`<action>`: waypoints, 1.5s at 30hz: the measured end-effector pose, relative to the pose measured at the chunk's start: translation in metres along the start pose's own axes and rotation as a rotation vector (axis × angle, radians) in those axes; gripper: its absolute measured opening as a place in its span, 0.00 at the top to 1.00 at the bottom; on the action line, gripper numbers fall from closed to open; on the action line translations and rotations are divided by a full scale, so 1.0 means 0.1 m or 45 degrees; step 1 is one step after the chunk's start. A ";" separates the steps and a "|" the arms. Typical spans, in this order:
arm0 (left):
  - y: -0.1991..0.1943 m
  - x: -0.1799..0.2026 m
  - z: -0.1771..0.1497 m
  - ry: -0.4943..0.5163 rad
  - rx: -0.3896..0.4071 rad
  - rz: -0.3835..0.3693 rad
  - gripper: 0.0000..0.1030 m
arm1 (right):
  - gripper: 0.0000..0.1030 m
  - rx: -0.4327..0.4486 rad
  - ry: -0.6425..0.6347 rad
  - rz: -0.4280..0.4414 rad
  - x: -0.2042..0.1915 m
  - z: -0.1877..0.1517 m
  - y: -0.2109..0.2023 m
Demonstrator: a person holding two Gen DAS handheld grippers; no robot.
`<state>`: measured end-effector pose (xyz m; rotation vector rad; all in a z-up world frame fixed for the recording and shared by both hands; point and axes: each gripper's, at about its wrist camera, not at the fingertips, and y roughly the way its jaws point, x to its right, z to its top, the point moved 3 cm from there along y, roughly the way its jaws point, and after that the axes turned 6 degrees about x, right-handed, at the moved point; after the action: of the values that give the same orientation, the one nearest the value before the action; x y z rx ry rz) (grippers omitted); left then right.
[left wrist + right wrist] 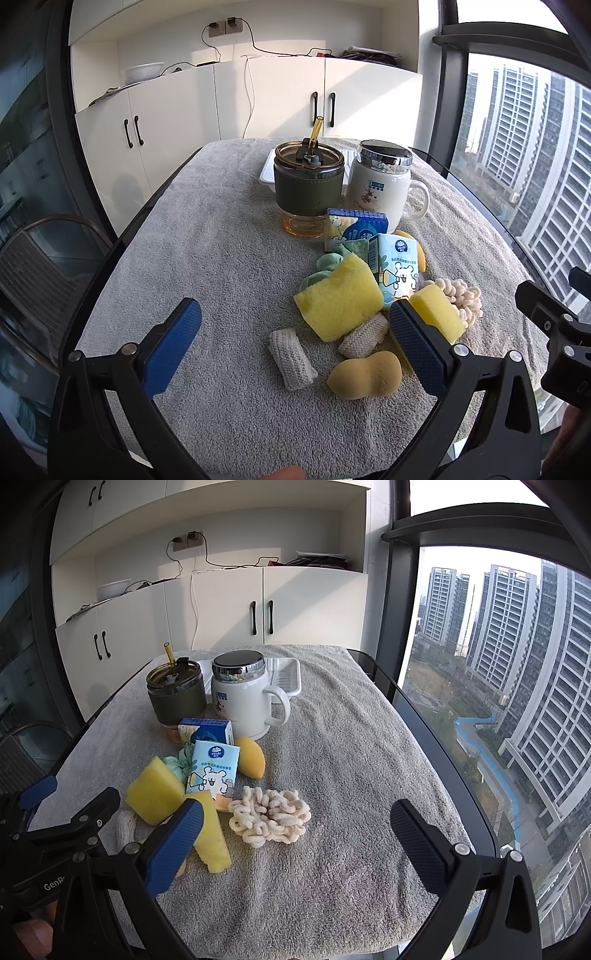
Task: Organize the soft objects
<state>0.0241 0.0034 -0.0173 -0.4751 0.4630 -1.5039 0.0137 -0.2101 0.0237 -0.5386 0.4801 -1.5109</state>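
While both grippers' jaws gape empty, sponges (pixel 338 297) crowd what looks like a scrunchie (pixel 269 816)

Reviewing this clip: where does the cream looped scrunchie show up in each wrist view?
Left wrist view: the cream looped scrunchie lies right of centre, partly hidden behind a small yellow sponge.
Right wrist view: it lies in full view near the middle, between the open fingers of the right gripper.
Shared landmark: the white mug with a chrome lid.
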 end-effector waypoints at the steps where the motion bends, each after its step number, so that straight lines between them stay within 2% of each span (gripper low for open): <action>1: 0.00 0.00 0.00 0.000 0.000 0.001 0.00 | 0.00 0.000 0.000 0.000 0.00 0.00 0.00; 38: 0.06 -0.06 -0.04 0.002 -0.012 0.004 0.00 | 0.00 0.003 0.006 0.010 0.02 0.01 0.00; 45: 0.20 -0.10 -0.24 0.044 -0.061 -0.068 0.00 | 0.00 -0.009 -0.011 0.088 0.00 -0.11 0.09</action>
<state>0.0268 0.0135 -0.0480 -0.5032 0.5181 -1.5572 0.0147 -0.2108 0.0093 -0.5286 0.4929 -1.4405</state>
